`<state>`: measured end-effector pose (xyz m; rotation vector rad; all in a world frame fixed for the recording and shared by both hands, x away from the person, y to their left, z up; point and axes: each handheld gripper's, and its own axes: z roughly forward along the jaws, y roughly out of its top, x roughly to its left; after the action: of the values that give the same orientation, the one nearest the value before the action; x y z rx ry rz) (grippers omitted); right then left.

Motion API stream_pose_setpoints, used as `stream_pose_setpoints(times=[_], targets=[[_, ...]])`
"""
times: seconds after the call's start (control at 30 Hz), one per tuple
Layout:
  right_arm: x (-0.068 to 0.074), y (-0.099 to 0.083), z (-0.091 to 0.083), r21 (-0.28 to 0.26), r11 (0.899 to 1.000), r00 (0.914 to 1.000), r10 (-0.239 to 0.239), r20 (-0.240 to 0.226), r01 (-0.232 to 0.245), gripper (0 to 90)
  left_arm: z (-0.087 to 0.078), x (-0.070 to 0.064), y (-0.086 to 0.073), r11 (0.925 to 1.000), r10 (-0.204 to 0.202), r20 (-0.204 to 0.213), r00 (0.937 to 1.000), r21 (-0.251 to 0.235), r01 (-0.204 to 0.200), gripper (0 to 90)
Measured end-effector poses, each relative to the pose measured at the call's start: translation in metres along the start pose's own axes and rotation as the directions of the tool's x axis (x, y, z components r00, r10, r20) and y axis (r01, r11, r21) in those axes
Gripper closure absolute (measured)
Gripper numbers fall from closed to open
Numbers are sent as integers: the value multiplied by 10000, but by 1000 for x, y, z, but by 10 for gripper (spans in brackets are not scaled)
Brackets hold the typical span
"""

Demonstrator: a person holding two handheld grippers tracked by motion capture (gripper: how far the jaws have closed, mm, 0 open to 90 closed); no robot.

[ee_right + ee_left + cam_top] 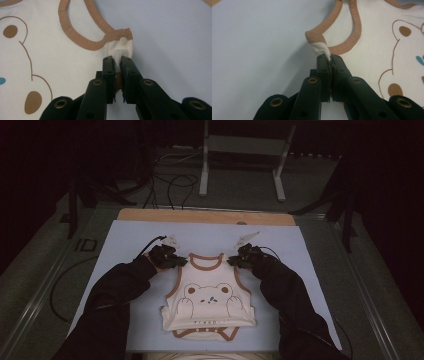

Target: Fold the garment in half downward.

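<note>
A little baby vest (210, 302) with a bear on it lies flat on the pale blue mat (125, 240), close to the person. Its neck end points to 12 o'clock and its snap end points to 6 o'clock, so it runs long from far to near. The left gripper (172, 261) is shut tight on the vest's left shoulder strap (322, 47). The right gripper (239, 259) is shut on the right shoulder strap (120, 47). From both grippers the rest of the vest lies toward 6 o'clock, so I think a fold would bring the straps down that way. Each hand is at its own strap, so neither one is nearer. The high view shows the whole vest and both black sleeves. The two gripper views show the white cloth bunched between the jaws.
</note>
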<state>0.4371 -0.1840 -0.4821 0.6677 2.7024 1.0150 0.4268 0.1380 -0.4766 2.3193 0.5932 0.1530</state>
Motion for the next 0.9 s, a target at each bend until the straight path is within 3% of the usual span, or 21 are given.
stream_pose_setpoints(times=[0.9], targets=[[-8, 29, -25, -584, 9979, 9987, -264, 441, 289, 825, -39, 1, 37, 9949, 612, -373, 9974, -784, -640, 869]])
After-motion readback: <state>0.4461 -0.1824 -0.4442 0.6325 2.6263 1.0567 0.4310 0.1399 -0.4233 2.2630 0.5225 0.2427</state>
